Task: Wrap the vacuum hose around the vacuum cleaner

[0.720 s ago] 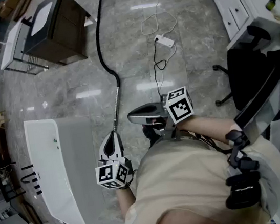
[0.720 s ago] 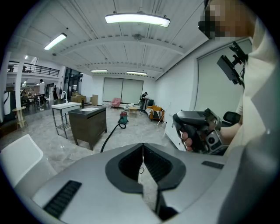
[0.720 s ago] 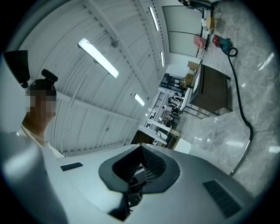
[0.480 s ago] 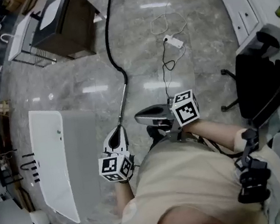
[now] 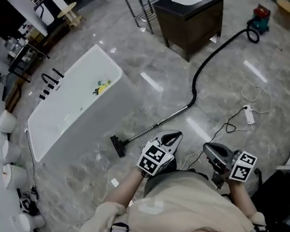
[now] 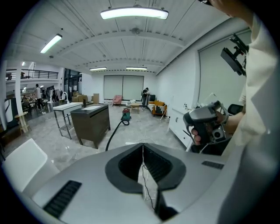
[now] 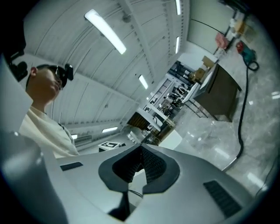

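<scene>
Glossy grey marble showroom floor (image 5: 142,59) | long black vacuum hose (image 5: 205,60): uncoiled, running from small red-and-teal vacuum cleaner (image 5: 258,18) to silver wand (image 5: 156,123) | left gripper (image 5: 175,134), right gripper (image 5: 207,149): jaws closed, empty, clear of hose | wrapping judged not begun; all remains.

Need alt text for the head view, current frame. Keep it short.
Seen from above, a person holds a left gripper and a right gripper, both shut and empty, over a marble floor. Ahead, a black vacuum hose runs from its wand near a white bathtub, past a dark cabinet, to the vacuum cleaner at far right.
</scene>
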Demonstrator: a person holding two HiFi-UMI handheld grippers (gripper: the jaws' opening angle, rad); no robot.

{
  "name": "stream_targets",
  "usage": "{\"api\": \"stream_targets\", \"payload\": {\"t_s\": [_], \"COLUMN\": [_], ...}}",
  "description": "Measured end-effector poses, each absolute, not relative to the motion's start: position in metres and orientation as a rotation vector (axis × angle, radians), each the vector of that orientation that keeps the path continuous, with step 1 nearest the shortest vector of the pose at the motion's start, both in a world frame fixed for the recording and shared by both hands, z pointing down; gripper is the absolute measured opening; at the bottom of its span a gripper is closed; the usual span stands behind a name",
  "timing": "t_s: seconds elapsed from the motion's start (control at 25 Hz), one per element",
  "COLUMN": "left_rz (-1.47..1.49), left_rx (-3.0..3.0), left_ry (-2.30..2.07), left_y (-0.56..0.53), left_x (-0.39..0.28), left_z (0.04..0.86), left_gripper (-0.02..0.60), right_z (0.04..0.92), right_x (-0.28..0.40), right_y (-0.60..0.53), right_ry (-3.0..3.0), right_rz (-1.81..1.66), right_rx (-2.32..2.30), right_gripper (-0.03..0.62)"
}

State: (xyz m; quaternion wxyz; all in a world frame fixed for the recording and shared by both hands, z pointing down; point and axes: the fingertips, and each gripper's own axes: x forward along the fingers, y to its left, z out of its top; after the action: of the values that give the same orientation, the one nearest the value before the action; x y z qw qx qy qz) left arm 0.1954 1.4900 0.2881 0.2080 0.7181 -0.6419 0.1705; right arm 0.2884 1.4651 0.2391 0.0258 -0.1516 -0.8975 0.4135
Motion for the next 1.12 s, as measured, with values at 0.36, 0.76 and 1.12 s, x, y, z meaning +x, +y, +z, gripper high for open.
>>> {"api": "stream_targets", "payload": {"t_s": [0.36, 0.76, 1.12], "left_rz": [0.516, 0.579, 0.766], "left_rx": [1.951, 1.836, 1.764], "left_ry": [-1.788, -1.698, -1.543], "left_y": [1.475, 1.449, 1.422], "left_x": [0.111, -0.048, -0.126], "left_z": [0.342, 0.458, 0.609], "left_gripper": [0.008, 0.008, 0.008], "right_z": [0.249, 0.315, 0.39], "right_x": [0.198, 0.068, 0.024], "right_y": [1.447, 1.424, 1.381], "right_ry": [-2.74, -2.496, -2.35], "right_rz": [1.19, 1.338, 1.401], "right_rx": [-0.488, -0.298, -0.124], "right_gripper": [0.003, 0.003, 0.003]}}
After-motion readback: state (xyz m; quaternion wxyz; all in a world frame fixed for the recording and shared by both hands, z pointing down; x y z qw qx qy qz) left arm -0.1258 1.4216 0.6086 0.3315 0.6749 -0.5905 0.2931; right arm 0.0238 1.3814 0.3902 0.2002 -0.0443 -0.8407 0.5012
